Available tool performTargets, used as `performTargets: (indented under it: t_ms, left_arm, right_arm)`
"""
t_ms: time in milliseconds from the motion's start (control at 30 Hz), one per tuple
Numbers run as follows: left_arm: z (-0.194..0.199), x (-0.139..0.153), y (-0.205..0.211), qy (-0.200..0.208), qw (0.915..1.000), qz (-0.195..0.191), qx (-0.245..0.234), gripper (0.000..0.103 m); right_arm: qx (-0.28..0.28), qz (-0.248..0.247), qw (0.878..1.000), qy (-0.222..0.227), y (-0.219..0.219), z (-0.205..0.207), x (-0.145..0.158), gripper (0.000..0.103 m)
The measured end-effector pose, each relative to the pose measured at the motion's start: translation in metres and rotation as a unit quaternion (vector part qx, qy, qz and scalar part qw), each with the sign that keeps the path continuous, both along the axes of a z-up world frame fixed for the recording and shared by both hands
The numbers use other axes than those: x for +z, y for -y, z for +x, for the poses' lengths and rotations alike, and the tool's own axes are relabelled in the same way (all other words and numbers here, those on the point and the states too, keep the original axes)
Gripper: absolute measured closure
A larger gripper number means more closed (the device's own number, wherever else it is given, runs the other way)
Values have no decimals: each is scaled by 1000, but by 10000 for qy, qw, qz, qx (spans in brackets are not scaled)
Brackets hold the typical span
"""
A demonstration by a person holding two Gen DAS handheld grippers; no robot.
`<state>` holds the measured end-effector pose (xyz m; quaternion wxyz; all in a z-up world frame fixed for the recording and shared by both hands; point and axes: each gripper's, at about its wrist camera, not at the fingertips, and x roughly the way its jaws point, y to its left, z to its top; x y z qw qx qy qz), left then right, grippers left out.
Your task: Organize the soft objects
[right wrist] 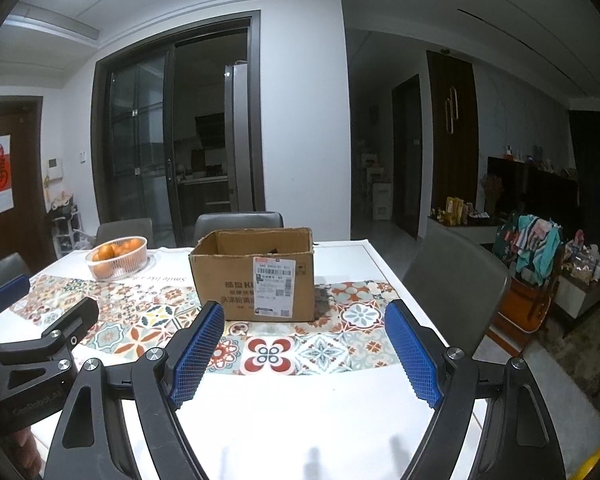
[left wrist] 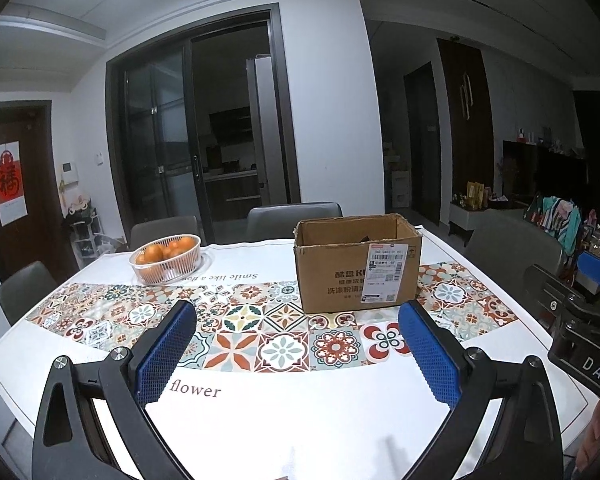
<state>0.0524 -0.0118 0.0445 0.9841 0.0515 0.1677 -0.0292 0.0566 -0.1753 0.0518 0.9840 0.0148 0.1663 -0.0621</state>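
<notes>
Desk (left wrist: 340,420) came first, wide and covered by a white cloth with a band of patterned tiles, and no soft objects lay anywhere on its visible top. Cardboard box (left wrist: 358,268) stood open-topped on the tiled band, ahead of both tools; something dark showed just inside its rim, too little of it to name. If the soft things were in there, they were hidden by the walls. Such items would probably be light and limp, sagging when lifted, so a pinch across a bunched middle fold seemed wiser than an edge. The box itself looked light and stiff enough to slide if nudged. A white basket of oranges (left wrist: 166,262) sat farther back to the left, well apart from the box.

The left hand-held gripper (left wrist: 296,354) had its blue pads spread wide with nothing between them, the box beyond and slightly right of its gap. The right hand-held gripper (right wrist: 304,354) was likewise wide and empty, the box beyond its gap and a little to the left
</notes>
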Motion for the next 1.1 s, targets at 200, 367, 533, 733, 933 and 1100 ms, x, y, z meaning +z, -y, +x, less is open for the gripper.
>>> performTargets:
  t_ms: [200,367,533,733,933,1100]
  left_arm:
    - [-4,1,0,46,10000,22,29,0]
    - [-5,1,-1,60,10000,14,24,0]
    - [-5,1,-2,60,10000,19,31,0]
    - [-3,2,-1,56,10000,33,22,0]
    - [-2,1,0,21,10000,22,7,0]
    - [-1,0,0,28,10000,17,12,0]
  right_arm:
    - [-13,-33,10000,-29,-2,-5,-3,19]
    - [-30,-34,10000,-34,-2,-7,-3,19]
    - [-38,-49,10000,-47,-2,-7,-3,19]
    - [-54,-25,10000,-70,-1,-8,-4,19]
    - [-43,-18,9999,-99,0,-6,-4,19]
    - [-49,-17,9999,-102,0,-6,-4,19]
